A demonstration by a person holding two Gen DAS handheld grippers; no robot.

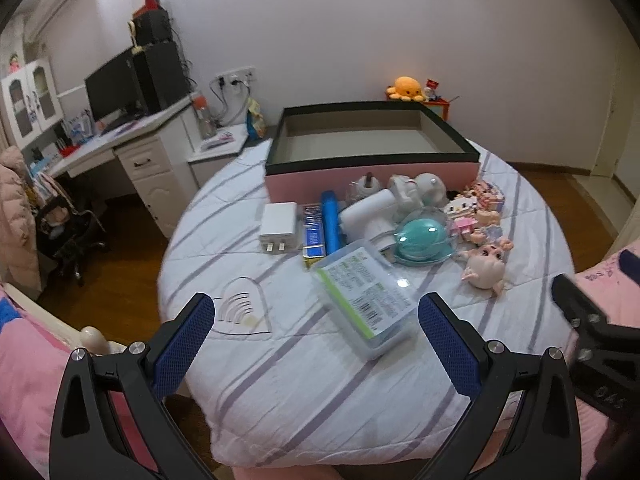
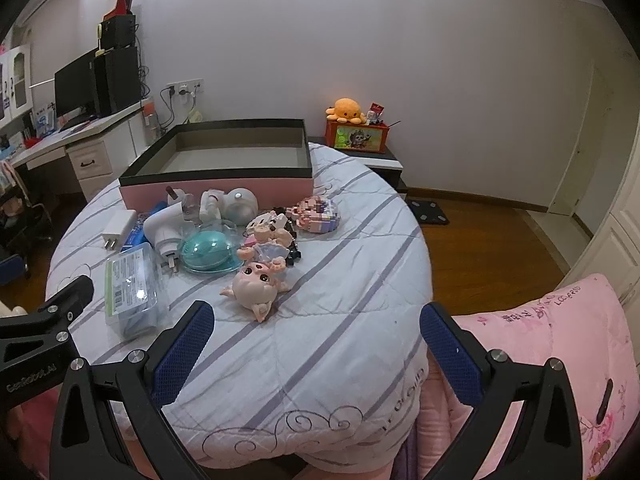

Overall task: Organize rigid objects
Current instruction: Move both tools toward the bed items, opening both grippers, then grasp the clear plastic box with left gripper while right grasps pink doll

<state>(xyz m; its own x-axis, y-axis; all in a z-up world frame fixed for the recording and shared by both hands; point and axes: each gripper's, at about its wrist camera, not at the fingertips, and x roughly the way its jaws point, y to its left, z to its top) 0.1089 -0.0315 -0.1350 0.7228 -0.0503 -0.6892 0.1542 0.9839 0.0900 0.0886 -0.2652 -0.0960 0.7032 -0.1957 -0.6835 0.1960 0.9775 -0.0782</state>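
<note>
While both tools hang wide open over the bed (image 2: 340, 320), the left tool (image 1: 316, 336) is near the clear case (image 1: 366, 292), and the right tool (image 2: 316, 340) is near the pig doll (image 2: 258, 286). Behind the toys sits the pink box (image 2: 218, 190).

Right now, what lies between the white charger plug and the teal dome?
In the left wrist view, between the white charger plug and the teal dome lie a blue-yellow box and a blue cylinder.
</note>
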